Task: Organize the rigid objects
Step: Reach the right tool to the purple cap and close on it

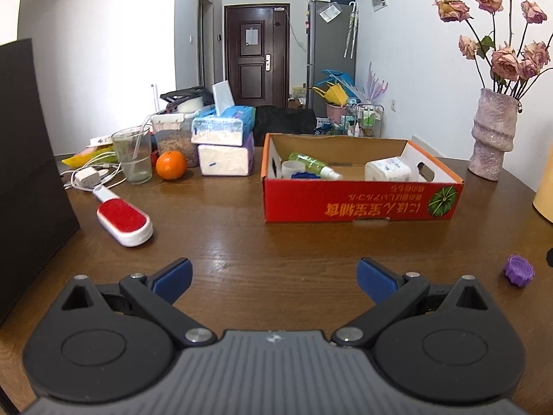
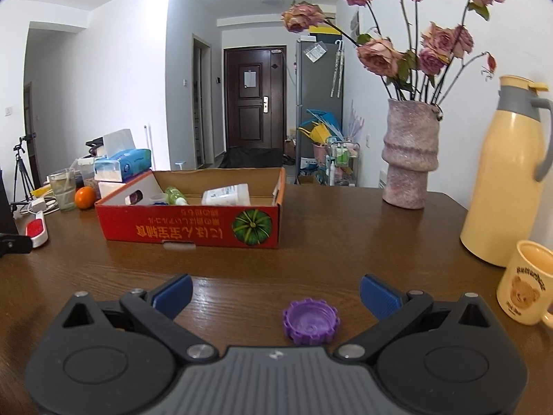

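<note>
A red cardboard box (image 1: 359, 202) (image 2: 193, 228) stands on the wooden table, holding a green spray bottle (image 1: 312, 165), a white cup (image 1: 293, 169), a blue ridged cap (image 1: 304, 175) and a white packet (image 1: 390, 169). A purple ridged cap (image 2: 310, 321) (image 1: 518, 271) lies on the table between my right gripper's (image 2: 275, 295) open fingers, near its base. A red and white lint brush (image 1: 122, 219) (image 2: 36, 230) lies at the left. My left gripper (image 1: 274, 278) hovers open over bare table, empty.
Tissue packs (image 1: 224, 138), a glass (image 1: 133, 155), an orange (image 1: 171, 165) and a charger with cables (image 1: 88, 176) crowd the back left. A dark box (image 1: 27, 173) stands left. A vase of roses (image 2: 409, 155), a yellow flask (image 2: 504, 176) and a mug (image 2: 525, 285) stand right.
</note>
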### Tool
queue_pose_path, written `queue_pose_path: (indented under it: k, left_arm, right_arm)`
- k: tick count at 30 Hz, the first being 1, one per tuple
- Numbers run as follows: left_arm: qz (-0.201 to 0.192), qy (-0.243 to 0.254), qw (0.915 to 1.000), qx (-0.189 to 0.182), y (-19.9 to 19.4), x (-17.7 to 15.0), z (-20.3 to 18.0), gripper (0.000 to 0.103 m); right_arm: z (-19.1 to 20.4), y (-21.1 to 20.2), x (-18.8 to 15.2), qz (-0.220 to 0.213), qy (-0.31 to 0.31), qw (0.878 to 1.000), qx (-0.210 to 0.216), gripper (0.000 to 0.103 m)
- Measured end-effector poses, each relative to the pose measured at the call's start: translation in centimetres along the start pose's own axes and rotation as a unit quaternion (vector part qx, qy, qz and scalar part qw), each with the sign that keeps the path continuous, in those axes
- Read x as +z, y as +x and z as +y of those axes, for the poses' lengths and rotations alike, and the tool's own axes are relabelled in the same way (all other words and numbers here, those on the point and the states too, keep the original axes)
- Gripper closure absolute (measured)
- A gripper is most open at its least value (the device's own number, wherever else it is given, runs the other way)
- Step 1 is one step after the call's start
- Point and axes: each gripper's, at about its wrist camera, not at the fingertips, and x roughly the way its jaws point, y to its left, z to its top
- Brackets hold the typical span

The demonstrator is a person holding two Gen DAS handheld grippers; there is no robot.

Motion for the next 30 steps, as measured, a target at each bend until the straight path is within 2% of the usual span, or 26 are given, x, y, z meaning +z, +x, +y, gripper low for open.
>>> queue_pose_path:
  k: [8,16,18,20,21,24,25,26,30]
  left_arm:
    - [0.004,-0.014,0.9995,0.027,0.9,-2.0,2.6,0.0]
    - [0.0,-0.021,0.9996,0.021,1.4,-2.7,3.4,0.0]
    - [0.001,-0.02,0.9995,0.023,1.5,-2.8,3.4,0.0]
    - [0.001,-0.021,0.9996,0.02,1.6,-2.8,3.3,0.0]
    - [0.002,-0.022,0.9996,0.019,1.6,-2.8,3.4,0.0]
    - [0.002,-0.024,0.9996,0.018,1.7,-2.9,3.4,0.0]
    - [0.003,-0.024,0.9995,0.017,1.8,-3.0,3.4,0.0]
    - [0.006,-0.025,0.9995,0.017,2.0,-3.0,3.4,0.0]
    - [0.009,-0.029,0.9994,0.017,2.2,-3.1,3.5,0.0]
  right_arm:
    - [-0.6,0.7,-1.5,0.02,0.001,1.0,-0.012,0.0]
    - [-0.7,4.0,-2.1,0.056,-0.003,0.998,-0.023,0.002]
    - [-0.7,5.3,-2.2,0.071,-0.007,0.997,-0.027,0.007]
    - [-0.8,6.5,-2.3,0.085,-0.006,0.996,-0.029,0.018]
    - [-0.9,7.1,-2.3,0.092,-0.005,0.995,-0.031,0.019]
    - [-1.1,8.2,-2.4,0.098,-0.001,0.994,-0.04,0.029]
    - [-1.3,8.4,-2.4,0.098,0.003,0.994,-0.038,0.038]
    - [-1.4,8.7,-2.4,0.1,0.007,0.994,-0.035,0.05]
    - [-1.6,9.0,-2.6,0.089,0.014,0.995,-0.028,0.05]
